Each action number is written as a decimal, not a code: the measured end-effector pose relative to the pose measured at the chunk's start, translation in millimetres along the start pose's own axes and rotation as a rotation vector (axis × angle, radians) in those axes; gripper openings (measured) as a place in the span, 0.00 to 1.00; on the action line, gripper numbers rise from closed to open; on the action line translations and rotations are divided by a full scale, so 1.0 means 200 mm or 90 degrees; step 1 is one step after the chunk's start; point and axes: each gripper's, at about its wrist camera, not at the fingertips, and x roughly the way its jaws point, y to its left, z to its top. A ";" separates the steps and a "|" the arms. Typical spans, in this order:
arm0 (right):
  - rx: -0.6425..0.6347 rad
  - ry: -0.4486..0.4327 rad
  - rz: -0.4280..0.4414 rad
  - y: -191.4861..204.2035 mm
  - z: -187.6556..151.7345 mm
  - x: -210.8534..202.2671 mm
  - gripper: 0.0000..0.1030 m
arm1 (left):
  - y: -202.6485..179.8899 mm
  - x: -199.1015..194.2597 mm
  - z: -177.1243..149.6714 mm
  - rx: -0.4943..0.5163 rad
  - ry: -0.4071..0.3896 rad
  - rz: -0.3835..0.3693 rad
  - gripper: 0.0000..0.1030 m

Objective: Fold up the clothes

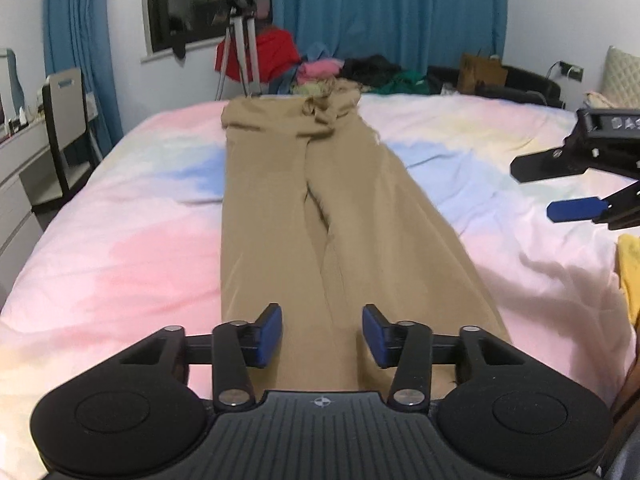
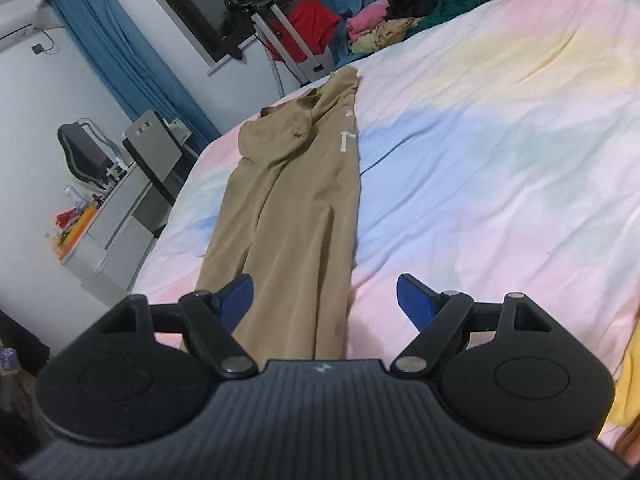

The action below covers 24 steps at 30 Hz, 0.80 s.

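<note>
Tan trousers [image 1: 280, 208]: flat lengthwise on bed [image 1: 120, 240], unfolded. Left gripper [image 1: 322, 336], right gripper [image 2: 325, 300]: jaws wide, empty. Next, probably: pinch leg hems.

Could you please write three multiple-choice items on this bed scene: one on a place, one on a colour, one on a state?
1. Where does the waistband of the long tan trousers lie?
A. At the far end of the pastel bedcover
B. Under the left gripper
C. On the grey desk

2. What colour are the curtains?
A. Yellow
B. Blue
C. White

3. In what state is the right gripper?
A. Shut on the trousers
B. Shut on nothing
C. Open

Key: 1 A, the waistband lies far off, near the clothes pile; 2 B, blue cloth flanks the window; 3 C, its blue pads stand wide apart.
</note>
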 end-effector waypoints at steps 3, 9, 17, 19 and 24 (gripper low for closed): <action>-0.008 0.009 0.006 0.01 -0.01 0.01 0.78 | 0.00 0.02 -0.01 -0.003 0.018 0.000 0.44; -0.017 0.018 0.000 0.03 -0.02 0.02 0.78 | 0.01 0.08 0.00 -0.008 0.054 0.008 0.26; -0.010 0.030 -0.017 0.01 -0.03 0.04 0.78 | 0.06 0.05 0.00 -0.037 0.045 -0.015 0.01; -0.009 0.033 -0.021 0.00 -0.03 0.04 0.78 | 0.09 0.02 0.01 -0.049 0.029 -0.027 0.01; -0.002 0.043 -0.019 -0.01 -0.04 0.06 0.78 | 0.13 -0.09 0.04 -0.066 -0.017 -0.078 0.01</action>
